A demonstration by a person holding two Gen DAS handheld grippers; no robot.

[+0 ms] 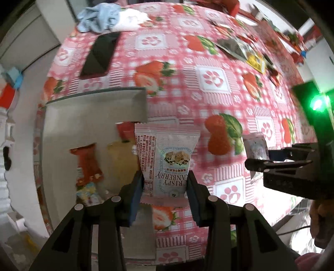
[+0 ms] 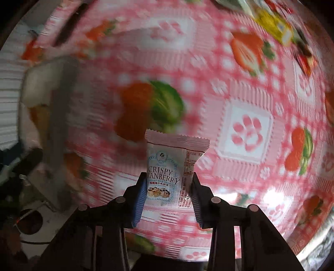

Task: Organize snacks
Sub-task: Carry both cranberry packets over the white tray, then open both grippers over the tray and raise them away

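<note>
Two packets of the same snack are up off the bench at once, one in each grip. From the left wrist view, the left hand-held gripper (image 1: 166,184) pinches a pale Crispy Cranberry packet (image 1: 167,158) by its lower half, label upside down, blue pads pressed on both sides. It hangs over the bench (image 1: 210,79), which wears a pink checked cloth printed with strawberries, right beside the near corner of a grey tray (image 1: 91,116). Inside that tray lie a red wrapper (image 1: 86,164), a yellowish packet (image 1: 122,154) and another small red one (image 1: 125,130) tucked against the tray wall. Further back, a dark phone (image 1: 100,55) lies flat near the far left edge, with a blue cloth (image 1: 99,17) bunched beyond it. A scatter of loose packets (image 1: 248,53) runs along the far right side. At the right edge of this view the right hand-held gripper (image 1: 255,160) shows from the side, a second pale packet (image 1: 255,147) poking out of it.

Over to the right wrist view, and it is smeared with blur. The right hand-held gripper (image 2: 168,189) is clamped narrow on its cranberry packet (image 2: 171,166), label upright and readable, held clear above the cloth. The grey tray (image 2: 60,98) sits toward the left edge, and a yellow packet (image 2: 273,26) lies near the far right corner.
</note>
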